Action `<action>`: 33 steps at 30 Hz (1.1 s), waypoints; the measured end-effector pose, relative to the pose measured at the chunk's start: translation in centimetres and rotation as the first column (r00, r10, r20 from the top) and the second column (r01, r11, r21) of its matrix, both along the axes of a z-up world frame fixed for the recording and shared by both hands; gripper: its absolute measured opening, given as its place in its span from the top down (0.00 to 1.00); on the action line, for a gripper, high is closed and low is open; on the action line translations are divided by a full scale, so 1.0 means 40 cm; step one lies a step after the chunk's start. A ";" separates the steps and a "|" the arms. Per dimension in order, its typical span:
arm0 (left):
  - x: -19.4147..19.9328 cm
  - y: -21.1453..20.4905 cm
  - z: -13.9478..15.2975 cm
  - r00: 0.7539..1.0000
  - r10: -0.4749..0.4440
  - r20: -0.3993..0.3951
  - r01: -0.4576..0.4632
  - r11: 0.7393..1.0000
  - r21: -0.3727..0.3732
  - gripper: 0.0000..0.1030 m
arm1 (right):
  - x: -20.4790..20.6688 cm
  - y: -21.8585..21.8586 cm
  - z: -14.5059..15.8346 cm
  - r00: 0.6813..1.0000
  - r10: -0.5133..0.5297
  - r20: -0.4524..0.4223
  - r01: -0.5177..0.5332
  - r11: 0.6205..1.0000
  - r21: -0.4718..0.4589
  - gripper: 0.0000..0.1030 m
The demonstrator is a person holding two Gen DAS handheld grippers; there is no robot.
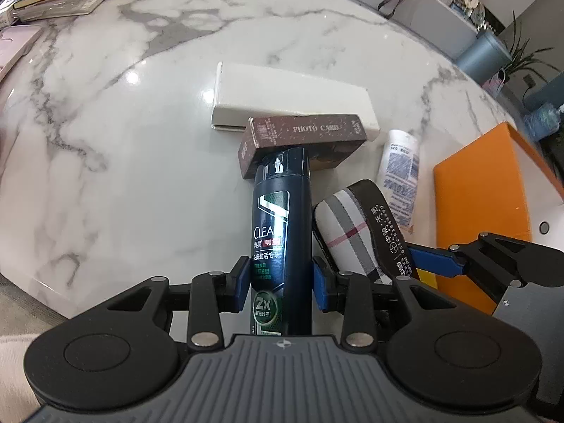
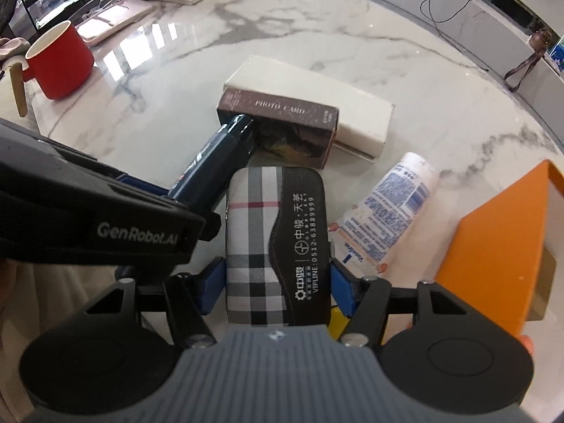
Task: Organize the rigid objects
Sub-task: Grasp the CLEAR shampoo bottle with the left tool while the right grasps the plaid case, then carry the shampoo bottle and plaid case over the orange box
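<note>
Your left hand-held gripper [image 1: 280, 280] is closed on the dark shampoo bottle [image 1: 282, 225], its blue pads pressed against the bottle's sides low on the body, with the cap end lying against the brown photo card box [image 1: 299, 141]. Your right hand-held gripper [image 2: 278, 287] grips the plaid glasses case [image 2: 275, 239] across its width, pads tight on both long edges, just beside the bottle. Both things sit near the middle of the marble table [image 1: 123, 141], in front of the white box [image 1: 292, 100] that the photo card box leans on. Judging by the crowding, keep the two grippers from knocking together: carry one item off at a time, lifting it clear before you swing it aside, and hold the bottle firmly, since its smooth round body could twist in the pads. Mind the white lotion tube [image 2: 391, 208] lying to the right of the case. The orange box [image 2: 500, 246] at the right edge looks open, but you cannot tell from here what it holds. The red mug [image 2: 58, 60] stands well apart; its inside is hidden.
</note>
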State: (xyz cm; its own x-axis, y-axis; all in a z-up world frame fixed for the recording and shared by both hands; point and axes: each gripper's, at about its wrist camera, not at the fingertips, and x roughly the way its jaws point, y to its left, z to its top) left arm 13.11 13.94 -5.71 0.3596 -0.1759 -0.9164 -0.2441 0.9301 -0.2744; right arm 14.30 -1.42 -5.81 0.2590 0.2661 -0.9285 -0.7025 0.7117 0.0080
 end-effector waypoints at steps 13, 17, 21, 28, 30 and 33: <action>-0.033 -0.011 0.067 0.998 0.016 0.056 -0.015 1.000 -0.023 0.61 | -0.018 -0.045 0.082 0.998 -0.016 0.055 0.014 0.999 0.036 0.39; -0.038 -0.023 0.115 0.996 0.012 0.094 -0.011 1.000 -0.011 0.61 | -0.027 -0.061 0.121 0.996 -0.022 0.091 0.017 0.998 0.057 0.39; -0.037 -0.046 0.178 0.989 0.001 0.146 0.000 1.000 -0.004 0.61 | -0.027 -0.087 0.170 0.991 -0.049 0.128 0.037 0.995 0.091 0.39; -0.021 -0.119 0.268 0.973 -0.042 0.225 0.045 0.999 -0.010 0.61 | -0.025 -0.163 0.258 0.974 -0.116 0.196 0.087 0.985 0.151 0.39; -0.013 -0.149 0.288 0.968 -0.065 0.244 0.069 0.998 -0.009 0.61 | -0.022 -0.192 0.278 0.968 -0.139 0.210 0.106 0.981 0.162 0.39; 0.003 -0.200 0.309 0.960 -0.098 0.262 0.106 0.994 -0.015 0.61 | -0.017 -0.247 0.297 0.956 -0.186 0.226 0.147 0.973 0.176 0.39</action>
State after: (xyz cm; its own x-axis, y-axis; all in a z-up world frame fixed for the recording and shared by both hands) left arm 13.25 5.94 6.67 0.5644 -0.2485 -0.7872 -0.0648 0.9373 -0.3424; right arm 13.63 -11.30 6.07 0.5211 0.3361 -0.7845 -0.5690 0.8220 -0.0258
